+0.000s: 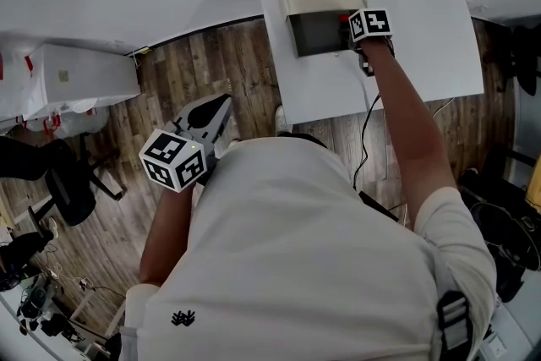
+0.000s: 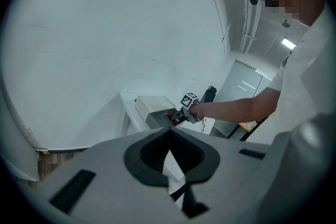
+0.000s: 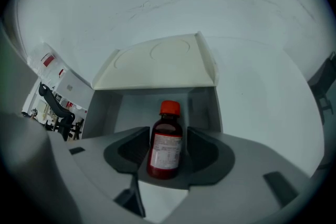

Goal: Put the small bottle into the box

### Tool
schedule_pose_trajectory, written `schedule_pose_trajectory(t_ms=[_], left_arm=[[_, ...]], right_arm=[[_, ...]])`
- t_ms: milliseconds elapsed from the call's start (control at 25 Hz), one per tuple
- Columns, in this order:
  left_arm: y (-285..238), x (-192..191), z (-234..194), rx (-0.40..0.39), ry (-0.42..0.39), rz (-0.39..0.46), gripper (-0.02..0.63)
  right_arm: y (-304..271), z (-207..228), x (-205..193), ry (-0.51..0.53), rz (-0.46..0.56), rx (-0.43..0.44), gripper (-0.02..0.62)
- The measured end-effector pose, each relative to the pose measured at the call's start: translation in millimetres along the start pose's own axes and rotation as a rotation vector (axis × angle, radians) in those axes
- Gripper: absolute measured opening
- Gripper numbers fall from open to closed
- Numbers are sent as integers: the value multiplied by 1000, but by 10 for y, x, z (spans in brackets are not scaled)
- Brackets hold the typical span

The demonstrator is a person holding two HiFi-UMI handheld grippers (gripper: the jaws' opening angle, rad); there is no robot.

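A small brown bottle [image 3: 165, 144] with a red cap and a white label stands upright inside the open grey box [image 3: 131, 107], whose cream lid [image 3: 157, 65] is folded back. My right gripper [image 3: 167, 136] reaches into the box with a jaw on each side of the bottle; a thin gap shows beside the glass, so it is open. In the head view the right gripper [image 1: 350, 31] is at the box's [image 1: 317, 34] right edge, with only the red cap [image 1: 343, 16] showing. My left gripper [image 1: 221, 106] hangs shut and empty beside the person, away from the table.
The box stands at the far side of a white table [image 1: 423, 38] against a white wall. Wood floor [image 1: 228, 55] lies left of the table. A white cabinet [image 1: 76, 76] and a black office chair [image 1: 59, 182] are at the left; cables lie at the right.
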State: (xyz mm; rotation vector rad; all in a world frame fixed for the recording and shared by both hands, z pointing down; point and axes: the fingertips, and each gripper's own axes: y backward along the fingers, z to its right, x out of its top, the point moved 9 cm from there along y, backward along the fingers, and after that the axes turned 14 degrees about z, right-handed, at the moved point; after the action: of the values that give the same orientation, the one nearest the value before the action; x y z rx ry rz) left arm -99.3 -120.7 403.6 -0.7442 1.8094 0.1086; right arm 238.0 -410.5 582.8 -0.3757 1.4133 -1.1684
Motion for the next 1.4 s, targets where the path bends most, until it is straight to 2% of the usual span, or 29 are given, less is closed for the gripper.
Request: schedule_pose_trajectory(t_ms=[520,1040,1240,1400], left_arm=[[144,-9,-110,-48,-1,-2,6],[440,-84,-246,-101,-14,-11,6],[564,-145,-292,-126,-12,-11,6],[621,-148,-324,-161,-10,-9,6]], right_arm=[[254,-62,-4,0,99,-69,227],[547,-328,-159,-15,189,-127,206],[760,-500,-325,-38,239,-140,152],[963,-687,-461,-42,273,-144,52]])
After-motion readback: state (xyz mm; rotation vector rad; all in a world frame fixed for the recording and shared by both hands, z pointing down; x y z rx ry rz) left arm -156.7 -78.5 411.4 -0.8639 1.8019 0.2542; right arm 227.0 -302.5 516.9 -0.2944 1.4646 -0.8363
